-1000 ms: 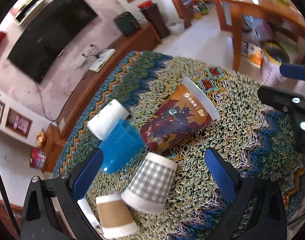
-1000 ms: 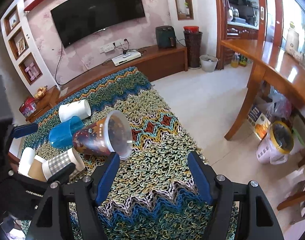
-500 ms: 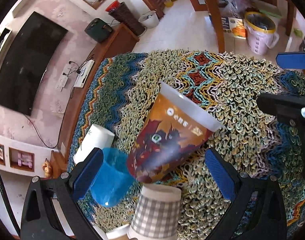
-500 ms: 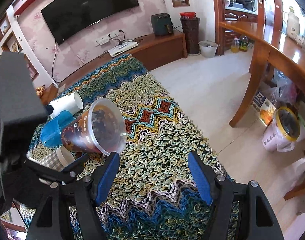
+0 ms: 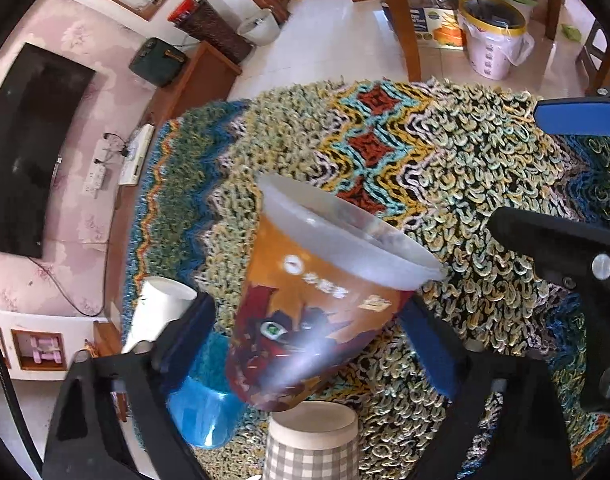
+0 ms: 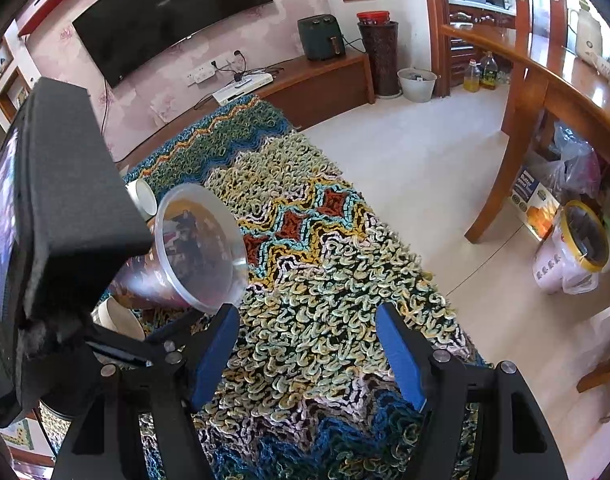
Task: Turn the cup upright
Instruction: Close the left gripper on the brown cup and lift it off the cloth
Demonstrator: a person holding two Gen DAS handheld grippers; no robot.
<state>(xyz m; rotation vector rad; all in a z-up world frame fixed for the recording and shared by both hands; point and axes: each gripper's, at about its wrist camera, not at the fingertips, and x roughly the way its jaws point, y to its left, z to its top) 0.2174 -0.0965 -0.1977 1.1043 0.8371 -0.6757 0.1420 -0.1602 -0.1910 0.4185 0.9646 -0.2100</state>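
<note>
Sitting tilted between the spread fingers of the left tool [image 5: 309, 344], the printed cup [image 5: 305, 320] fills the middle; the right tool [image 6: 307, 354] is spread wide over the woolly rug [image 6: 325, 300].

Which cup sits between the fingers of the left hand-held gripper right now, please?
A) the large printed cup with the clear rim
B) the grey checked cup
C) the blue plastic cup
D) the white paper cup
A: in the left wrist view the large printed cup fills the gap between the fingers of the left hand-held gripper, while the blue plastic cup, the white paper cup and the grey checked cup lie outside them.
</note>
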